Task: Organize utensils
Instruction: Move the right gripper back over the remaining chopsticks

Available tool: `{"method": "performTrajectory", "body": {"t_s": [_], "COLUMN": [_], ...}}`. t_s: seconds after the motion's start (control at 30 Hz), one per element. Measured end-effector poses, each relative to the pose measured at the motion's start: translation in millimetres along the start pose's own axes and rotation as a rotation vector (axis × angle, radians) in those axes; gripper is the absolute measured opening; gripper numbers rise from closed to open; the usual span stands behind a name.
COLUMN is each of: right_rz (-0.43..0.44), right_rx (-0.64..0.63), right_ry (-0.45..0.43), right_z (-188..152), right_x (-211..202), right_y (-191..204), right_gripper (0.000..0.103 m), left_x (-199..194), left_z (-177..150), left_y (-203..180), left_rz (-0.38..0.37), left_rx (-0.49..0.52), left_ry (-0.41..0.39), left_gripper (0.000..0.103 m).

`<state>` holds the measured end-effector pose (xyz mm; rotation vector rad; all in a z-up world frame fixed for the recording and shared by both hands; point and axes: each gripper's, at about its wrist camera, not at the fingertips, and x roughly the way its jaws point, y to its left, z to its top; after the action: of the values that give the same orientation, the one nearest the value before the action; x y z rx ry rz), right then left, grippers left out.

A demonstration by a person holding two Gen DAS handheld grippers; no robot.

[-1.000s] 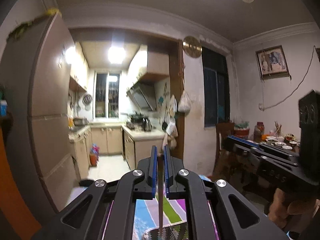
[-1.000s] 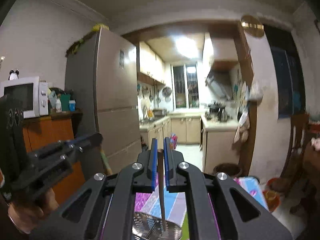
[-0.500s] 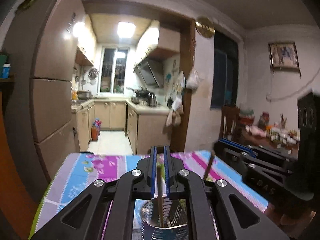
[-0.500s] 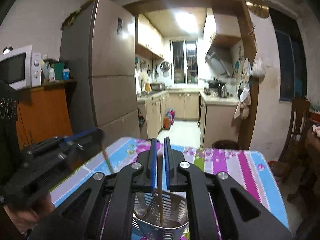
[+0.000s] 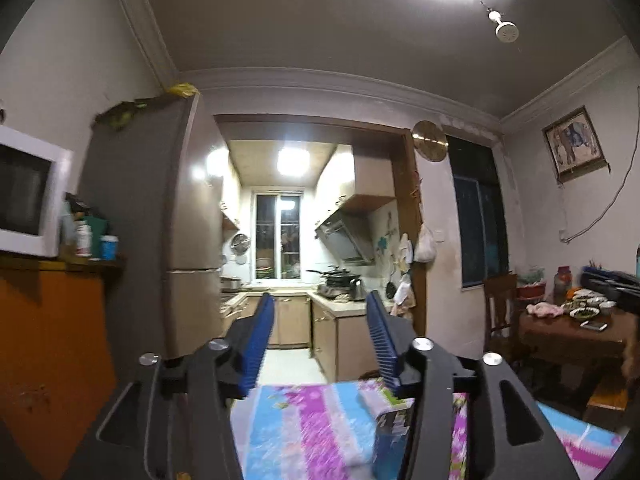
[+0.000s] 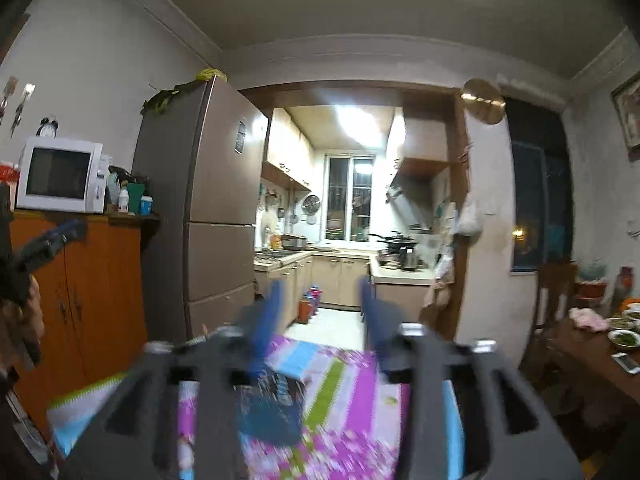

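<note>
**Both claws opening and empty above the striped desk**

Landmark: the desk (image 5: 304, 432), covered in a smooth cloth printed with purple, sky-blue, white and green stripes and small flowers.

- Left claw (image 5: 320, 344): matte black arms with round silver bolt heads, ribbed blue pads (image 5: 260, 344). Jaws are opening, standing well apart, nothing between them. It hangs over the near end of the desk, pointing along it towards the kitchen doorway.
- Right claw (image 6: 320, 320): same build, heavily blurred. Jaws opening, wide gap, nothing held. It is also above the near end of the desk.
- Dark blue box (image 5: 390, 440): rectangular carton, printed, lettering unreadable. It stands on the desk cloth, partly hidden behind the left claw's right arm; in the right wrist view the box (image 6: 268, 404) sits low between the arms, smeared by blur.
- Utensils and their holder: I cannot make them out in either view.
- Fridge (image 6: 208, 208): tall, brown, satin-finish doors, standing beyond the far left corner of the desk.
- Microwave (image 6: 60, 174): white, boxy, on an orange wooden cabinet (image 6: 100, 292) left of the desk.
- Dining table (image 5: 576, 332): dark wood, right of the desk, carrying bowls and a jar.
- A person's hand (image 6: 28, 312) shows at the left edge of the right wrist view, beneath the left claw's body.
</note>
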<state>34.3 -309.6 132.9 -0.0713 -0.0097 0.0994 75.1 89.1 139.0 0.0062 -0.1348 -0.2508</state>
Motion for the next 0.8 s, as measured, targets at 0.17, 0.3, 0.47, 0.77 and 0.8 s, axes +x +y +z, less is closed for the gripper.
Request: {"method": "performTrajectory", "body": {"t_s": [0.17,0.3,0.47,0.77,0.8], "right_rz": [-0.066,-0.133,-0.149,-0.096,-0.085], "right_rx": [-0.029,-0.018,0.053,0.073,0.067], "right_ry": [0.1,0.239,0.391,0.566,0.572], "right_z": [-55.8,-104.1,-159.7,-232.0,-236.1], "right_x": [-69.0,-88.5,-91.6,-91.5,-92.5], "right_y": [5.2,10.3,17.8,66.8,70.8], "right_gripper": [0.049,0.063,0.063,0.057,0.054], "left_x": [-64.9,-102.9,-129.1,-165.2,-167.8], "left_z": [-35.0,-84.7,-155.2,-240.0,-245.6], "left_y": [9.3,-3.0,-22.9,-56.9,-59.7], "left_rz": [0.072,0.161,0.148,-0.004,-0.037], "left_rx": [0.016,0.128,0.144,0.044,0.011], "left_ry": [0.072,0.167,0.352,0.592,0.615], "left_gripper": [0.062,0.066,0.066,0.042,0.035]}}
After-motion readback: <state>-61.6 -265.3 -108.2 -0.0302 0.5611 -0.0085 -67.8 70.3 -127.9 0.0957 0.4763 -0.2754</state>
